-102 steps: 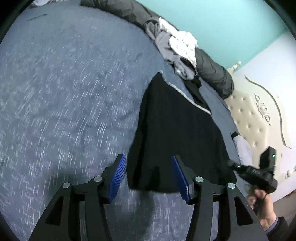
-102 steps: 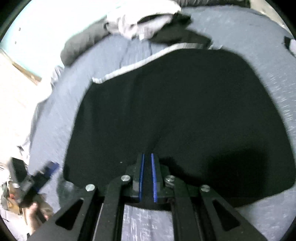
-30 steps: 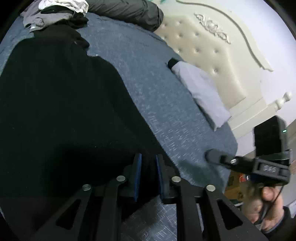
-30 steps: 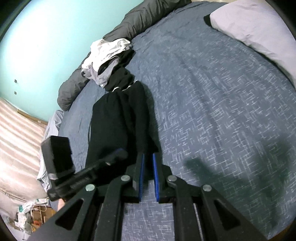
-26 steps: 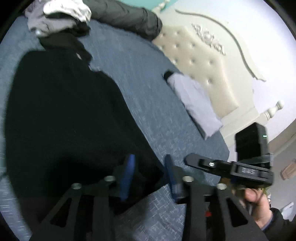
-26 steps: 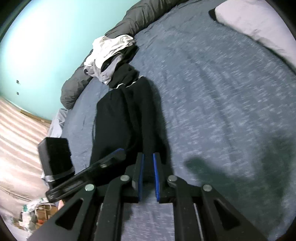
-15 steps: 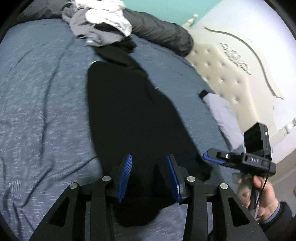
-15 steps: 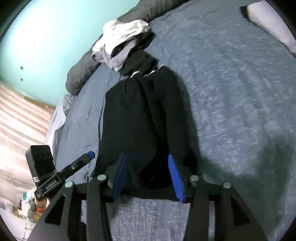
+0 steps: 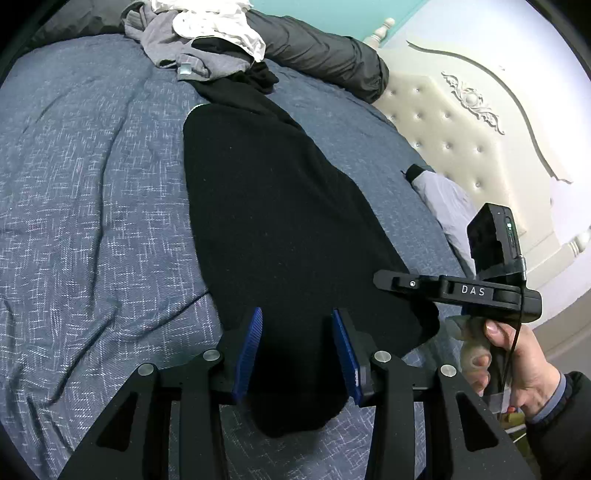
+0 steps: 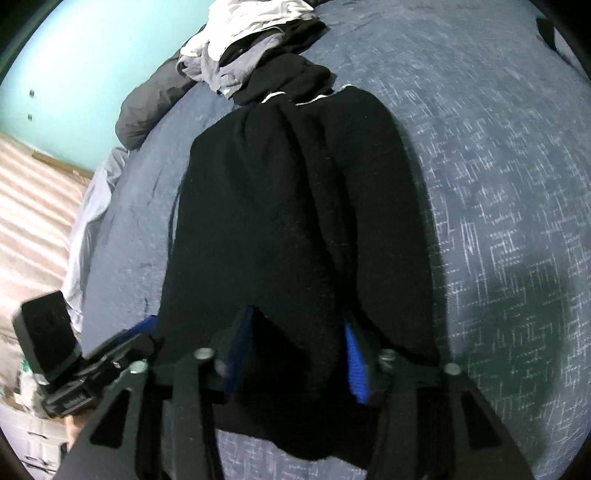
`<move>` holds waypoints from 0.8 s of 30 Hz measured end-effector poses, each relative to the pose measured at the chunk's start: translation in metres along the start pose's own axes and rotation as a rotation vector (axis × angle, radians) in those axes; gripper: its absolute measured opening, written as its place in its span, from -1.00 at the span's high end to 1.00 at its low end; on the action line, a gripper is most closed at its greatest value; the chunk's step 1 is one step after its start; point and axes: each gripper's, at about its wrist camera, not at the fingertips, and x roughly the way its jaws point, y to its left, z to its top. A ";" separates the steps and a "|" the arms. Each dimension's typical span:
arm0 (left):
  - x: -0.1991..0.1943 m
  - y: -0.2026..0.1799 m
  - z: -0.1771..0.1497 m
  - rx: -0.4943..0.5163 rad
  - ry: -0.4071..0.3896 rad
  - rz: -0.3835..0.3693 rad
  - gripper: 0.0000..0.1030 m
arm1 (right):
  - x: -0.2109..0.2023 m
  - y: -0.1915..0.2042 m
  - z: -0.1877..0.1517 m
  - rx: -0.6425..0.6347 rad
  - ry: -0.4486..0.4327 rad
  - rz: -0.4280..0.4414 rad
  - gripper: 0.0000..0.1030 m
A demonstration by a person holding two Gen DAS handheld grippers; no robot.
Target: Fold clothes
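1. Since a second ago: both sets of tongs, then pinched on the black garment [image 9: 280, 221], have let go. The left tongs [image 9: 297, 347] and right tongs [image 10: 295, 350] now stand wide apart, holding nothing, over its near end.
2. Count: one black garment laid out; one heap of clothes [image 9: 203, 33] at the far end; one pillow [image 9: 443, 203] on the right; one headboard [image 9: 461, 122].
3. Garment: a long, narrow strip on the blue bedspread [image 9: 92, 184], lengthwise folds showing, far end touching the heap.
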 end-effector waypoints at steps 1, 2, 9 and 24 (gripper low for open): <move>0.001 -0.001 0.000 -0.001 0.000 0.000 0.16 | -0.002 0.000 -0.001 -0.002 -0.008 0.000 0.51; 0.001 -0.002 0.000 0.003 0.001 0.002 0.16 | -0.005 0.000 -0.001 -0.006 -0.019 0.000 0.55; 0.003 -0.014 0.000 0.040 0.014 -0.004 0.15 | -0.041 0.019 -0.001 -0.113 -0.058 -0.083 0.69; 0.011 -0.022 -0.006 0.084 0.066 0.000 0.15 | -0.025 -0.021 -0.019 -0.106 -0.006 -0.171 0.69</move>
